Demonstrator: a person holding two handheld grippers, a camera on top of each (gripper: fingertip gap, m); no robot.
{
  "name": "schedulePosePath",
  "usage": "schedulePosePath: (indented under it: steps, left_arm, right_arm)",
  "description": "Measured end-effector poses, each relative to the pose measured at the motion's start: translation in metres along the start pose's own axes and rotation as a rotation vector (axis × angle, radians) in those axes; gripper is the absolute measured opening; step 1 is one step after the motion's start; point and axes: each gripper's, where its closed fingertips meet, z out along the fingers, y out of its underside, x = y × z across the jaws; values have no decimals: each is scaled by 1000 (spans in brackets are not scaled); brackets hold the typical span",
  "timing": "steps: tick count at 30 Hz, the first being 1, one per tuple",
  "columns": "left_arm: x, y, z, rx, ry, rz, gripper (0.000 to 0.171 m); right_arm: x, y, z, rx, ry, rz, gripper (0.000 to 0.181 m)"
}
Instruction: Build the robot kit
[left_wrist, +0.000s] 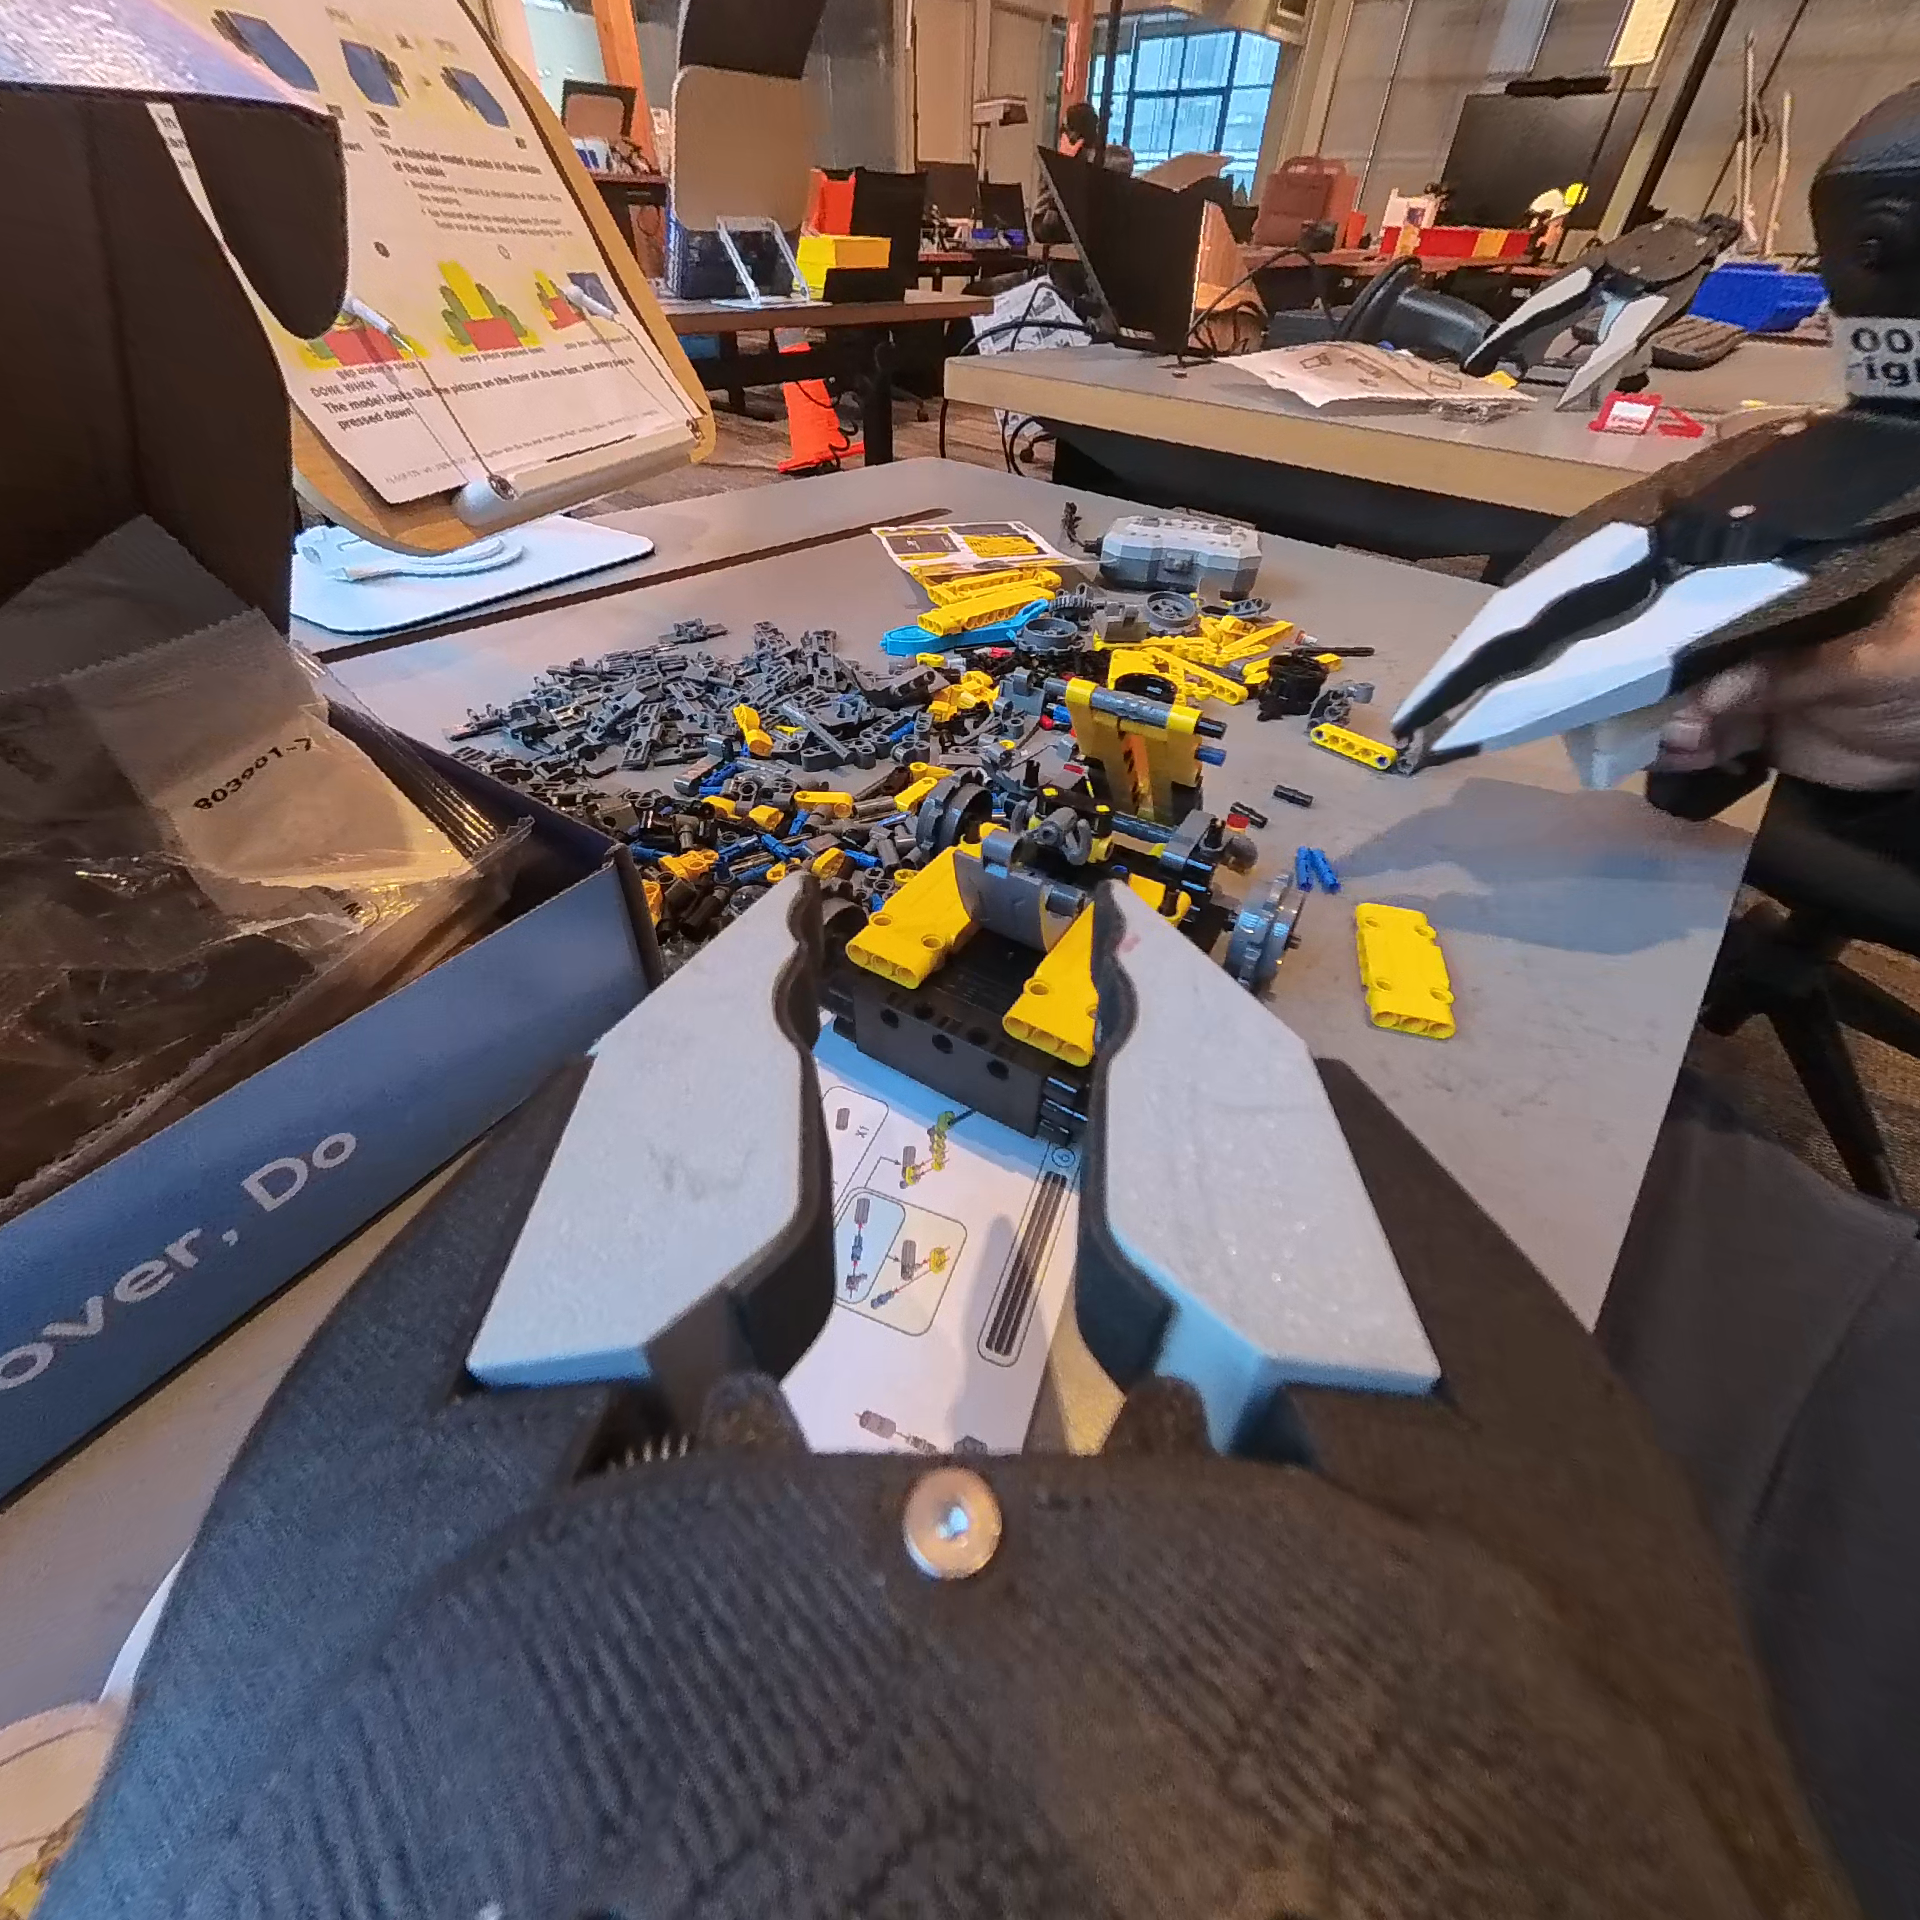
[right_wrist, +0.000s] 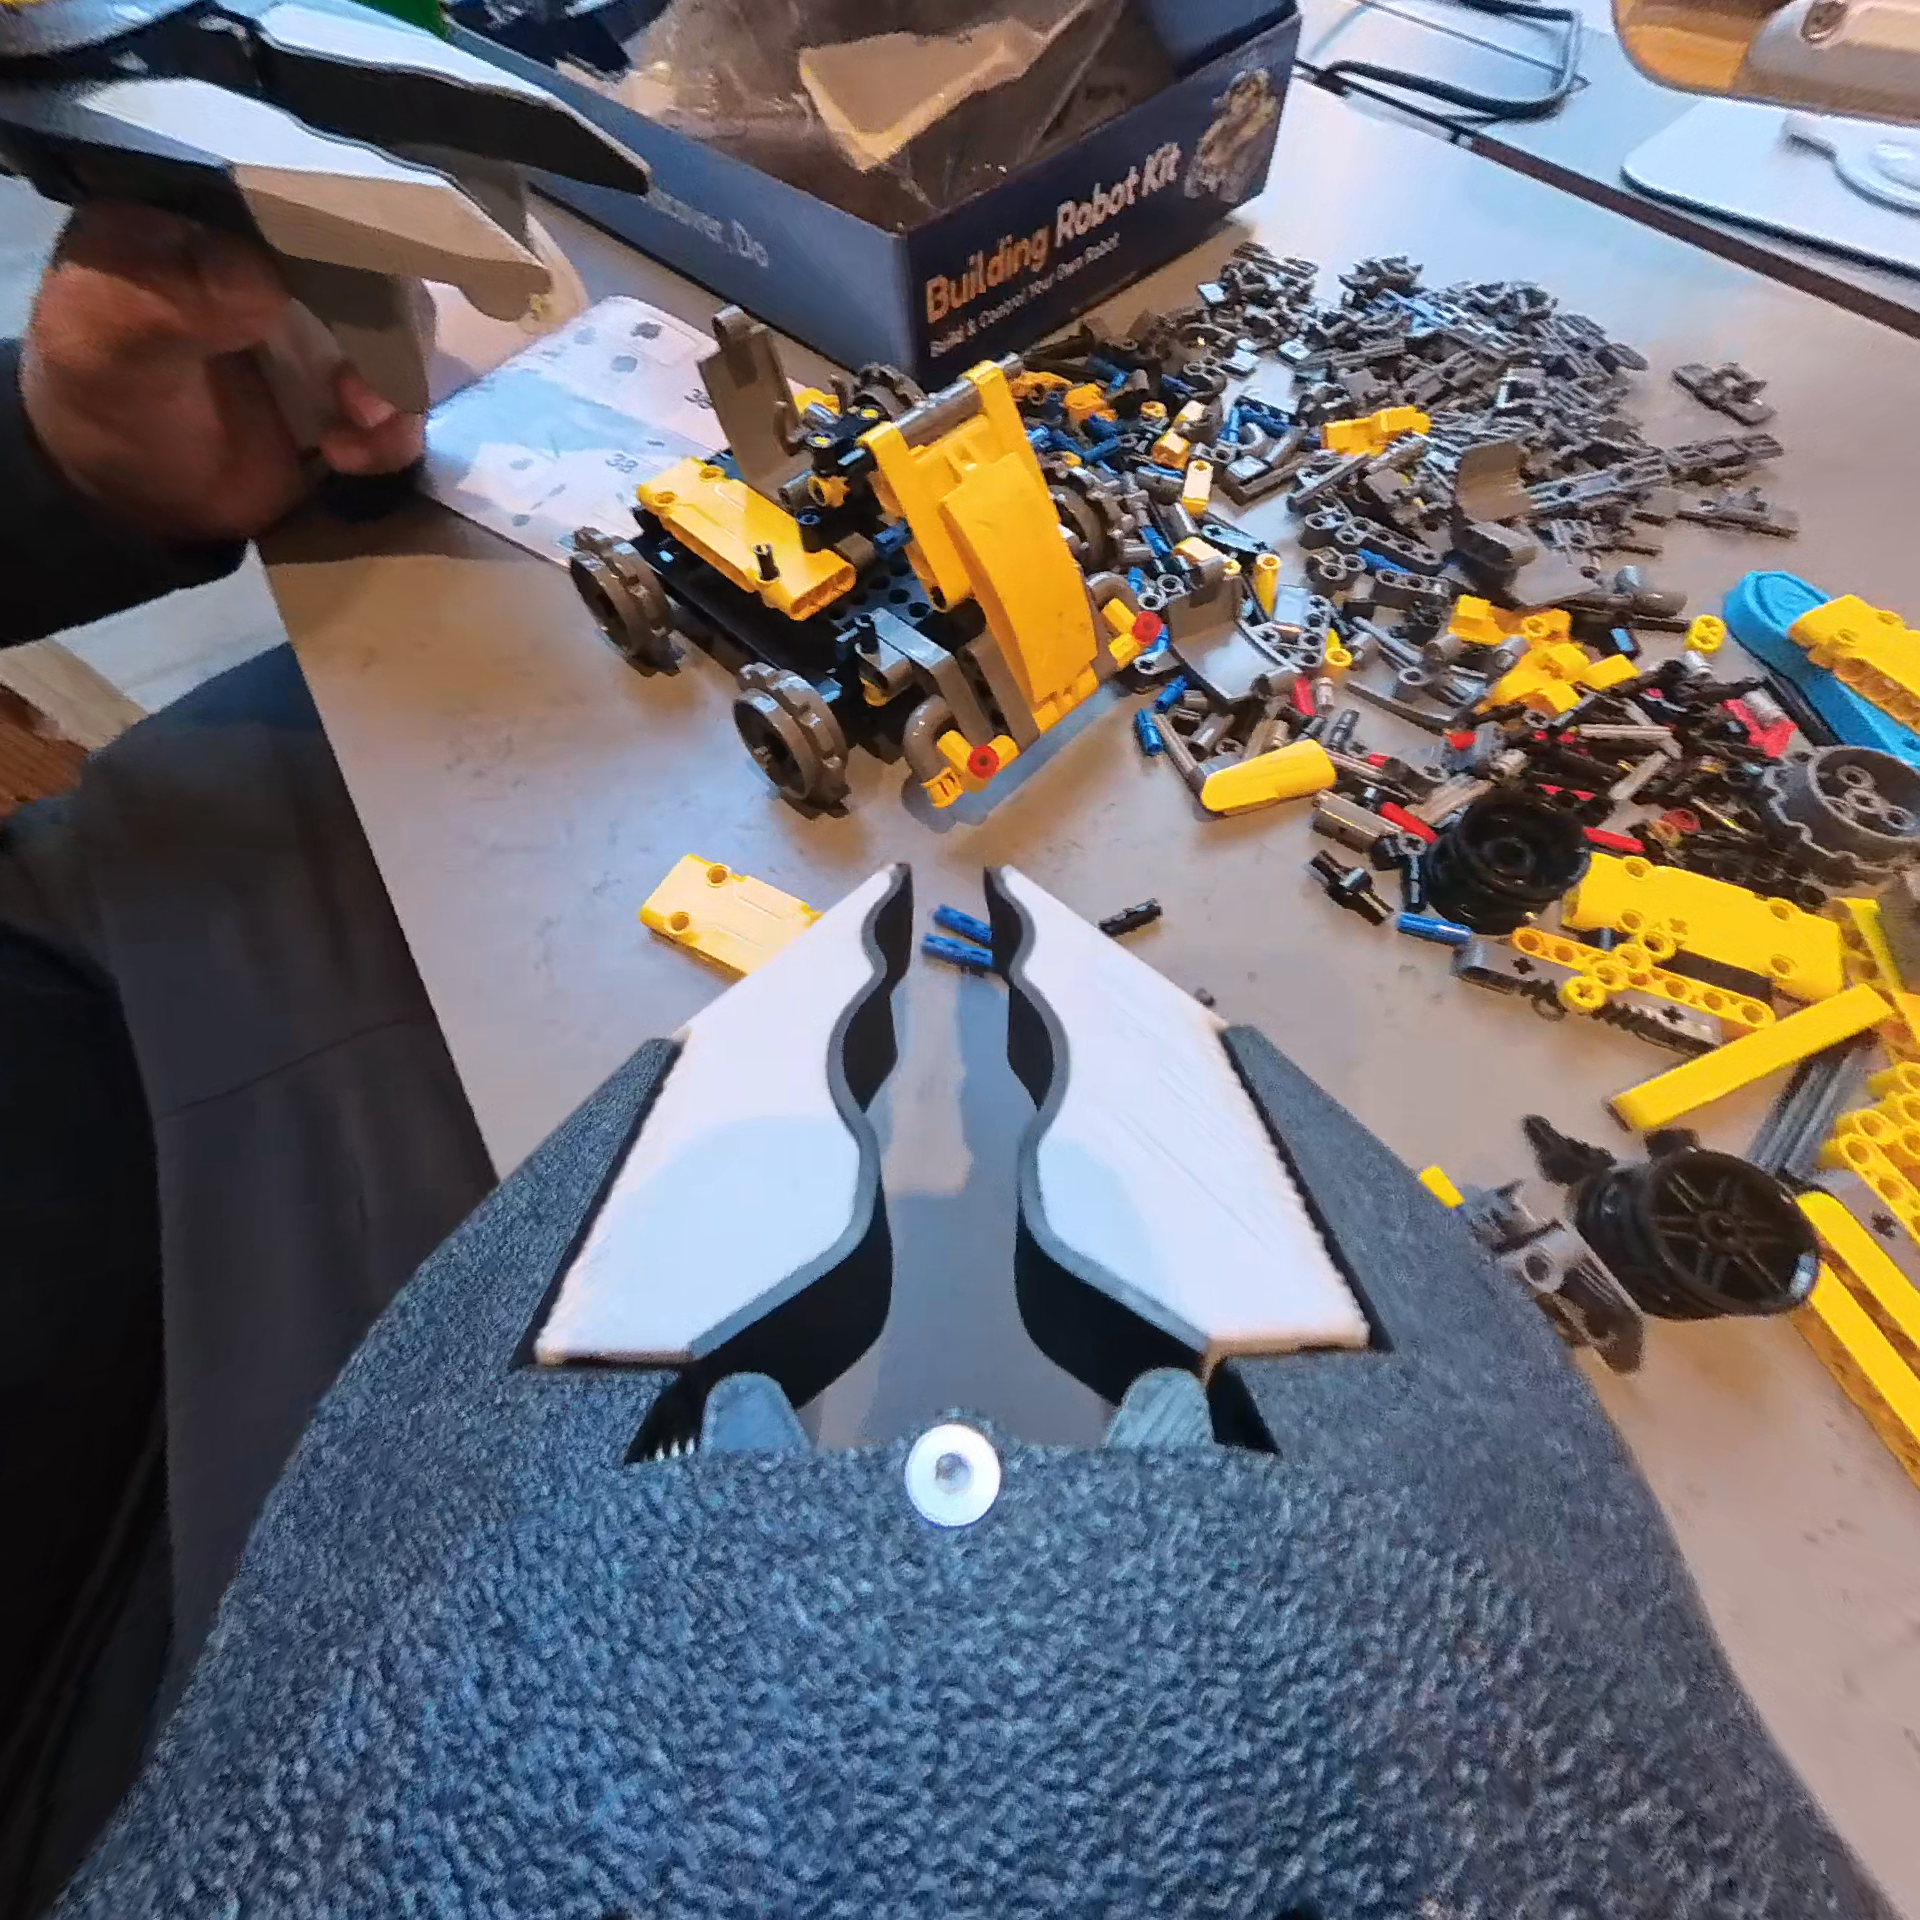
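Note:
A partly built yellow and black toy vehicle stands on a grey table beside an instruction sheet. My left gripper is open and empty. Its fingers frame the vehicle's near end without touching it. In the right wrist view the left gripper hovers above the sheet, held by a hand. My right gripper is narrowly open and empty, low over two blue pins. A yellow panel lies just left of it, and a short yellow beam lies by its tips.
A big pile of grey, black, blue and yellow parts covers the table behind the vehicle. A blue kit box holding plastic bags stands at the left. A document stand is behind it. Black wheels lie at the right. The grippers' ends are close to 20 cm from one another.

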Motion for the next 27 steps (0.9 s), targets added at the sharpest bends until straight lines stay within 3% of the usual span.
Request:
schedulePosePath:
  steps: [7, 20, 27]
  left_arm:
    - [0, 0, 0, -4, -1, -1, 50]
    - [0, 0, 0, -1, 1, -4, 50]
    - [-1, 1, 1, -7, -3, -3, 50]
  right_arm:
    - [28, 16, -7, -114, 162, 31, 8]
    - [40, 14, -7, -198, 191, 44, 11]
    - [19, 18, 0, -280, 47, 1, 13]
